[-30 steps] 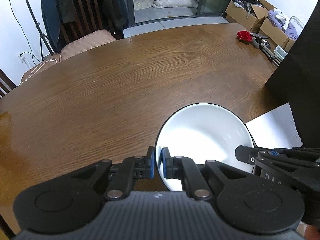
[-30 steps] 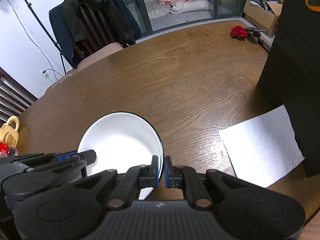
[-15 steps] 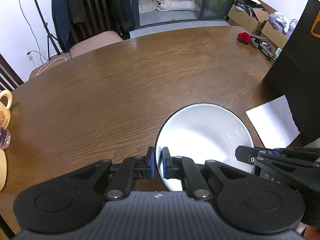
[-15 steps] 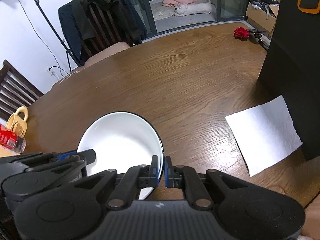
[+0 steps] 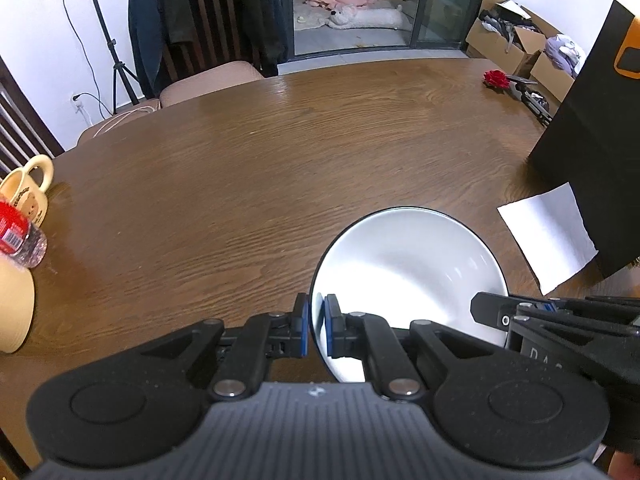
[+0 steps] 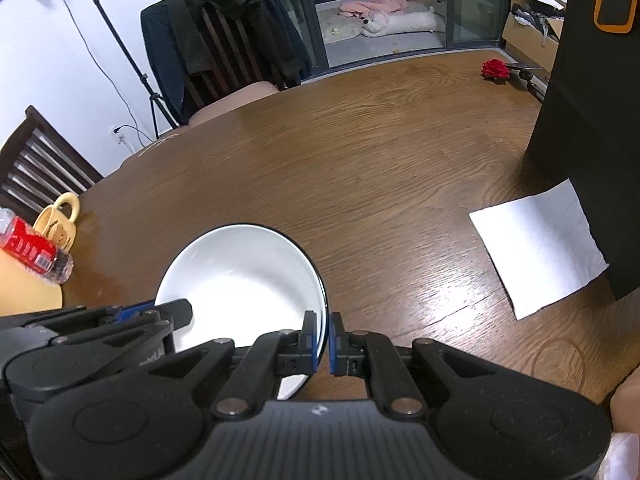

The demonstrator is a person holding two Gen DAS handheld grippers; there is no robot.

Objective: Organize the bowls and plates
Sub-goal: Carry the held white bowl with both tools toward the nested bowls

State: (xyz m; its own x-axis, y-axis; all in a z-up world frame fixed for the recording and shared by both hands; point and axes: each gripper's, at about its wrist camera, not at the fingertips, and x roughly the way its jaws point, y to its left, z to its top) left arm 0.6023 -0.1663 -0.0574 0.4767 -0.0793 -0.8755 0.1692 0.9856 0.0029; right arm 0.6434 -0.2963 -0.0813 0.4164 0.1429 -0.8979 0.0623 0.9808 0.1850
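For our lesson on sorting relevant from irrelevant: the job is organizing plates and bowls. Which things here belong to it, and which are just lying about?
Belongs to the job:
white bowl, clamped at its rim by the left tool and the right tool
beige plate, at the table's left edge

Just lying about:
yellow mug
plastic bottle
paper sheet
red rose
black bag

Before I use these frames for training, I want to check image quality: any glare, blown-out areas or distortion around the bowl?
Left wrist view: the bowl interior is overexposed, nearly featureless white; the table edge bows from fisheye distortion; the dark corners are lens vignette. Right wrist view: glare streaks on the table beside the paper sheet, bowl centre blown out, the background sharp enough.
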